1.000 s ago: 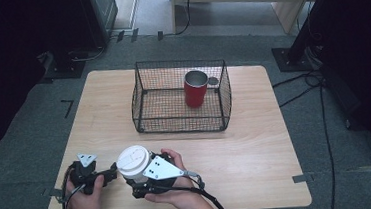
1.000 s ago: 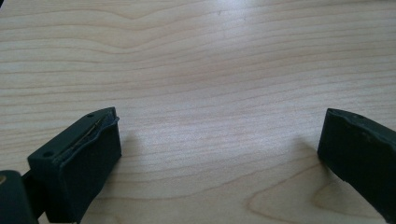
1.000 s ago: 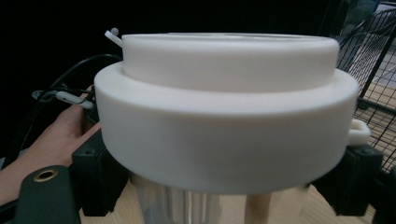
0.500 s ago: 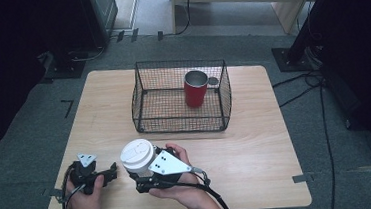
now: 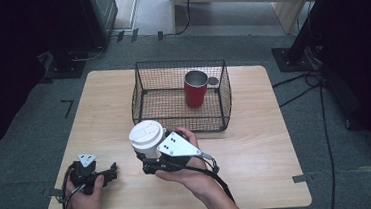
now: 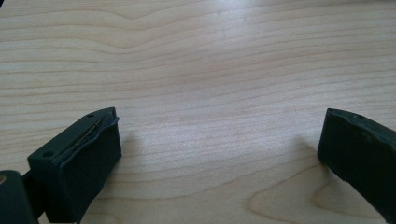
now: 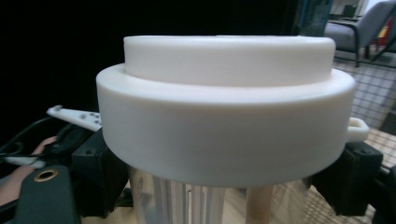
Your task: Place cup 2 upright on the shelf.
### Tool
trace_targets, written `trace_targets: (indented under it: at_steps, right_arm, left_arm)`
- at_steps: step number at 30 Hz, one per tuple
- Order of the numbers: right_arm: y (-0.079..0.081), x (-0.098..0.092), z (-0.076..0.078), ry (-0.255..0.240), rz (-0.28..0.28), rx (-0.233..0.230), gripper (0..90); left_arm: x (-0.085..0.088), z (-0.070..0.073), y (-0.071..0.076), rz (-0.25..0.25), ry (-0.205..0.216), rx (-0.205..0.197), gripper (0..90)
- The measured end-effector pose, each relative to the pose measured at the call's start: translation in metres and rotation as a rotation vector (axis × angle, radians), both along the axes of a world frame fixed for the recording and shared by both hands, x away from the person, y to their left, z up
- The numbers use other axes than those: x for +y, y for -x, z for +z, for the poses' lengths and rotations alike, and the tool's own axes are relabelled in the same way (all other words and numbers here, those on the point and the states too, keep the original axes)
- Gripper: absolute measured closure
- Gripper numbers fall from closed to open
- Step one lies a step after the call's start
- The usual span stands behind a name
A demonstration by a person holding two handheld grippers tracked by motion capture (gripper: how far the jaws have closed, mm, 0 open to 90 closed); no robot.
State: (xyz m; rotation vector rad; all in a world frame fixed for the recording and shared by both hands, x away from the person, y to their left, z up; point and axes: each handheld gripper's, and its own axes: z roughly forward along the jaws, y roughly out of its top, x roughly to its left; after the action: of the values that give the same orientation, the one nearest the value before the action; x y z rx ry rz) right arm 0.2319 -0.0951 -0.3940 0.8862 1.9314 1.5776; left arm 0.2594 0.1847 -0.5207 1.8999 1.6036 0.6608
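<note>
A white round plastic lid [image 5: 146, 134] caps a clear ribbed tumbler [image 7: 187, 203] just in front of the black wire-mesh basket [image 5: 180, 96], inside which stands a red cylindrical metal mug [image 5: 195, 88] with a silver rim, all on a pale wood-grain table [image 5: 257, 144] over grey carpet [image 5: 20, 132].

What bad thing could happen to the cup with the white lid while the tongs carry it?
1. The right tongs pinch the lidded cup below its wide white lid, on a smooth, shiny body, so it might slip down or tip.
2. The wire basket stands just beyond; the cup could knock its front rim on the way in.
3. The red mug already stands inside, so a careless drop might hit it.
</note>
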Motion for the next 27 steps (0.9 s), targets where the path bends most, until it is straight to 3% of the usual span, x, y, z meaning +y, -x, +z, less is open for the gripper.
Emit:
trace_targets:
  at_steps: [19, 27]
  right_arm:
    - [-0.046, -0.013, 0.029, -0.022, -0.167, -0.032, 16.1]
    - [-0.066, -0.022, 0.039, -0.063, -0.243, -0.028, 16.1]
  left_arm:
    - [-0.001, 0.000, -0.001, 0.006, 0.002, 0.000, 0.0]
    - [-0.001, 0.000, -0.001, 0.005, 0.001, 0.001, 0.0]
